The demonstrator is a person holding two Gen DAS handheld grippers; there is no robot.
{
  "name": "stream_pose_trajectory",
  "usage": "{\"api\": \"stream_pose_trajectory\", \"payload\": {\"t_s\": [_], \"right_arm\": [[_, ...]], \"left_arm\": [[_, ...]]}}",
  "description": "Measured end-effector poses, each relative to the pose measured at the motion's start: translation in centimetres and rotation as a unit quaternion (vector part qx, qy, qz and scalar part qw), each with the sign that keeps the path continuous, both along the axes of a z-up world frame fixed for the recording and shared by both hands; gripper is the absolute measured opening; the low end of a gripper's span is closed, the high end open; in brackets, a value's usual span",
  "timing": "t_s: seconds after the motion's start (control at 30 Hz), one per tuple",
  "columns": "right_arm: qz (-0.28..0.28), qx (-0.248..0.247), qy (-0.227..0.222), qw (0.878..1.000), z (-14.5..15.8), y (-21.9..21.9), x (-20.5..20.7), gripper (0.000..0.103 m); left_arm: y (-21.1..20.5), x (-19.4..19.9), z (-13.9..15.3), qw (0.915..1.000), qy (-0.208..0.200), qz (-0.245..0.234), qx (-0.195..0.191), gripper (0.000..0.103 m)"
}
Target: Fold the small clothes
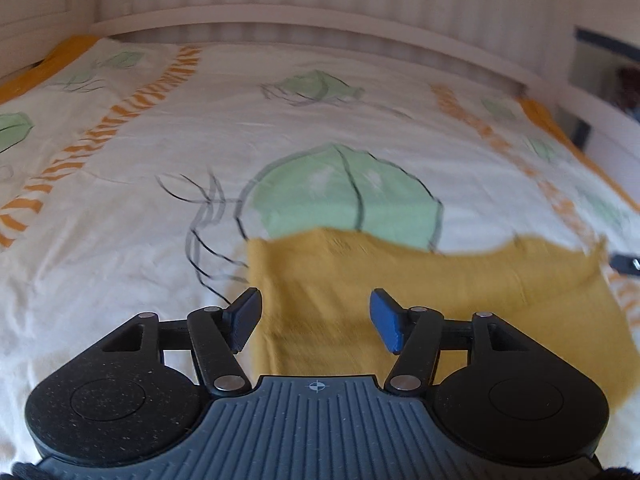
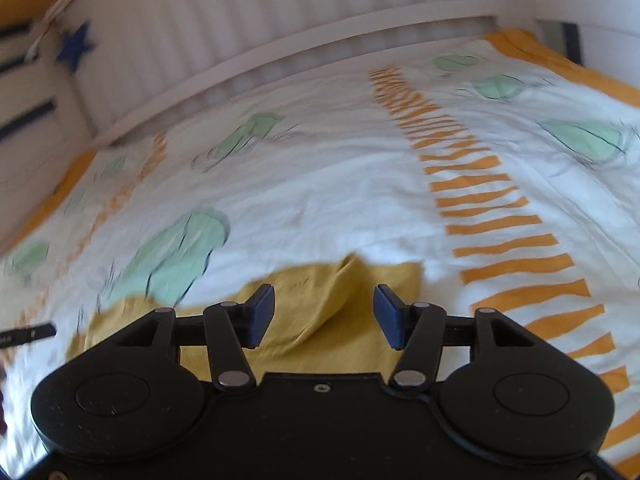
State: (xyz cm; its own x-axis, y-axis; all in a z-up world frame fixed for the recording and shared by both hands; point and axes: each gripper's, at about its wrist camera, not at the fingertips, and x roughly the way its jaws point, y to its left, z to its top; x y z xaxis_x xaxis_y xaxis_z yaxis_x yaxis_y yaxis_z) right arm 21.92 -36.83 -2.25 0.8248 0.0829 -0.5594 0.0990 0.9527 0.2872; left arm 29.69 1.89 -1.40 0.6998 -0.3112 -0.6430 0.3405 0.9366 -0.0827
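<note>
Mustard-yellow cloth (image 1: 420,300) lies on the bed cover (image 1: 320,128), white with green leaf prints and orange striped bands, at the near end of the bed; white slatted bed frame (image 1: 280,12) beyond. Left gripper (image 1: 316,320) hangs over the cloth's left part, blue pads spread apart, nothing between them; the fabric shows below the gap, not pinched. Right gripper (image 2: 324,318) likewise parted and empty, above the cloth's (image 2: 340,312) right end, where a raised ridge or crease runs up toward the far edge. Judgement on progress: the garment looks laid in a roughly rectangular slab with a straight left edge, so at least one fold seems made and set down; far edge wavy, right corner peaked, so it is not tidy. Both views are smeared by motion, so layer count cannot be told. Likely left: a further fold or smoothing. Containers: none in view, no basket, drawer or pile for finished pieces.
</note>
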Motion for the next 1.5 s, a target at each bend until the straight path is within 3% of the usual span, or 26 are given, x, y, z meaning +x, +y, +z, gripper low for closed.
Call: {"api": "stream_pose_trajectory", "payload": {"t_s": [0.2, 0.5, 0.8, 1.1, 1.2, 1.27, 1.5], "right_arm": [[0.069, -0.079, 0.034, 0.994, -1.7, 4.6, -0.4, 0.062], [0.098, -0.127, 0.062, 0.985, -3.4, 7.5, 2.7, 0.064], [0.056, -0.086, 0.071, 0.992, -3.7, 5.8, 8.0, 0.068], [0.014, -0.055, 0.072, 0.996, -3.6, 3.7, 9.4, 0.068], [0.018, -0.067, 0.063, 0.996, -3.2, 4.0, 8.7, 0.068], [0.029, -0.073, 0.061, 0.995, -3.0, 4.4, 8.2, 0.068], [0.062, -0.08, 0.059, 0.993, -3.2, 5.9, 6.0, 0.069]], "left_arm": [[-1.7, -1.2, -2.4, 0.9978, 0.022, -0.045, 0.043, 0.058], [-2.7, 2.3, -3.8, 0.9961, 0.039, -0.035, 0.072, 0.058], [-3.1, 7.7, -3.5, 0.9979, 0.042, 0.011, 0.047, 0.058], [-2.7, 8.7, -1.8, 0.9984, 0.021, 0.047, 0.022, 0.058], [-2.6, 7.2, -0.9, 0.9994, 0.008, 0.028, 0.018, 0.058], [-2.9, 6.1, -0.9, 0.9993, 0.007, 0.003, 0.036, 0.058], [-3.2, 4.4, -3.2, 0.9973, 0.039, -0.031, 0.054, 0.058]]}}
